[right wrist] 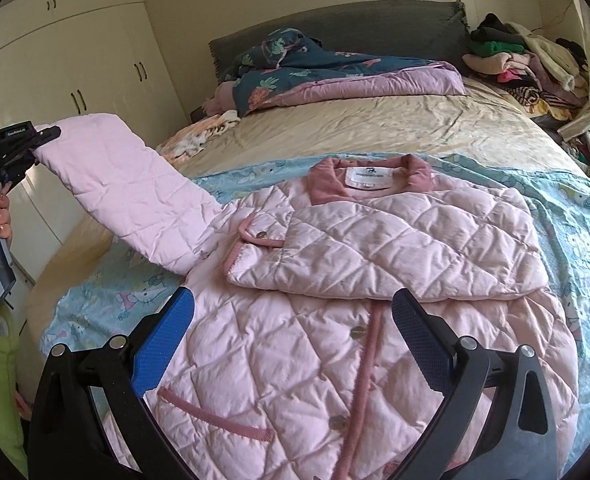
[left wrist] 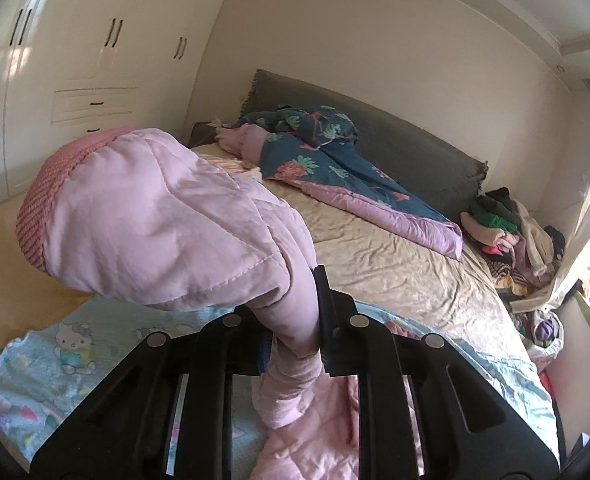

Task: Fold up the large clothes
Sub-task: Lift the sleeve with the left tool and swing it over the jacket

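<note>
A pink quilted jacket (right wrist: 295, 344) lies front up on a light blue cartoon-print sheet (right wrist: 107, 292) on the bed. Its right sleeve (right wrist: 395, 248) is folded across the chest. My left gripper (left wrist: 295, 312) is shut on the other sleeve (left wrist: 167, 216), which is lifted off the bed with its darker knit cuff (left wrist: 43, 208) hanging past the fingers. In the right wrist view that sleeve (right wrist: 127, 188) stretches up and left to the left gripper (right wrist: 39, 140), held by a hand. My right gripper (right wrist: 293, 316) hovers open above the jacket's lower front, nothing between its blue pads (right wrist: 163, 348).
A rumpled blue floral quilt (right wrist: 315, 72) lies by the grey headboard (right wrist: 335, 24). A heap of clothes (right wrist: 527, 64) fills the bed's far right corner. White wardrobes (left wrist: 75, 60) stand to the left. Bare beige bedsheet (right wrist: 375, 128) lies between jacket and quilt.
</note>
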Demonstrator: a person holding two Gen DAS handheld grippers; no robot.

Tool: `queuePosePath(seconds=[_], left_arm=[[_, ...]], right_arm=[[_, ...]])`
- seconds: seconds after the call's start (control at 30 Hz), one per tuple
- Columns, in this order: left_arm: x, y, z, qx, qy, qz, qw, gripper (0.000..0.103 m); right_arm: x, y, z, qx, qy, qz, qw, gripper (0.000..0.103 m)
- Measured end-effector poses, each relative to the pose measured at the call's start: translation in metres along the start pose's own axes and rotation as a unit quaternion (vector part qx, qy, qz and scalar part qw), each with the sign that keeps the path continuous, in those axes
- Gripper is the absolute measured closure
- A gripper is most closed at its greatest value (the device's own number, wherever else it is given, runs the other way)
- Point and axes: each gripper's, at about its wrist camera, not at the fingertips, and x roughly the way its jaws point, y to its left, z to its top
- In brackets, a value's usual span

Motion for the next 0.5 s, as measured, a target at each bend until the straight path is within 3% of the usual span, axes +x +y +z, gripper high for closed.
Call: queuePosePath(seconds=[0.5], left_arm=[[0.001, -0.071, -0.025, 0.062, 0.021, -0.042, 0.997, 0.093]], right_arm=[[-0.029, -0.052, -0.009, 0.055, -0.021, -0.022, 0.998, 0.004]])
